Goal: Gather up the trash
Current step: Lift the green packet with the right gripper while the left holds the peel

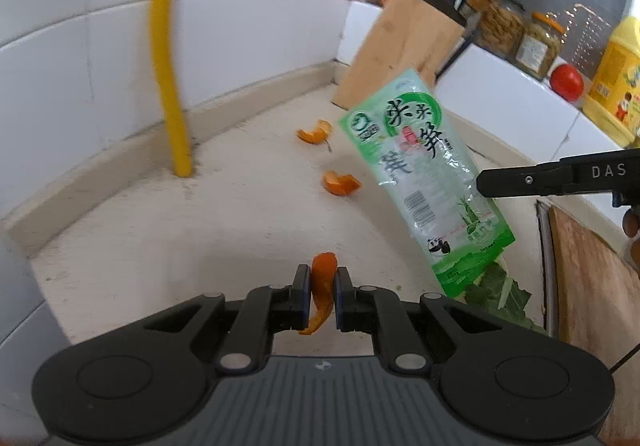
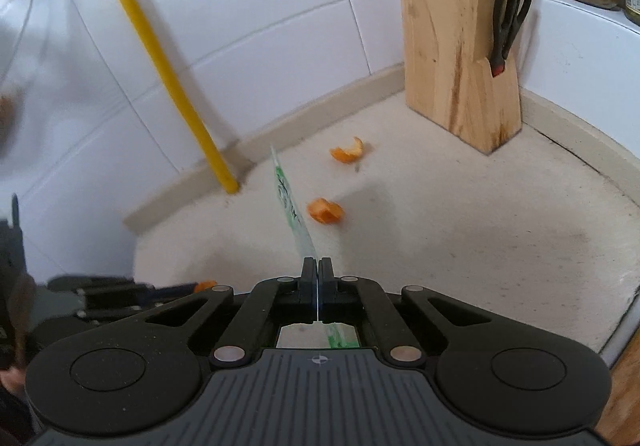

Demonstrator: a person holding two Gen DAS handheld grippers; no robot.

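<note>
My left gripper (image 1: 323, 288) clamped an orange peel (image 1: 320, 292), my right gripper (image 2: 319, 278) the green wrapper (image 1: 426, 174); both loads needed a bin next.

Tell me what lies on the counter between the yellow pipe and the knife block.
Two orange peels: one peel nearer the knife block, another lower on the counter. Otherwise bare. The right wrist view shows it, pipe at left.

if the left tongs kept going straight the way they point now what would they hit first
Probably the bare countertop. The left tongs, shut on an orange peel strip, angle down toward it. The nearest loose peel piece lies farther along and slightly right, though depth is hard to judge.
</note>
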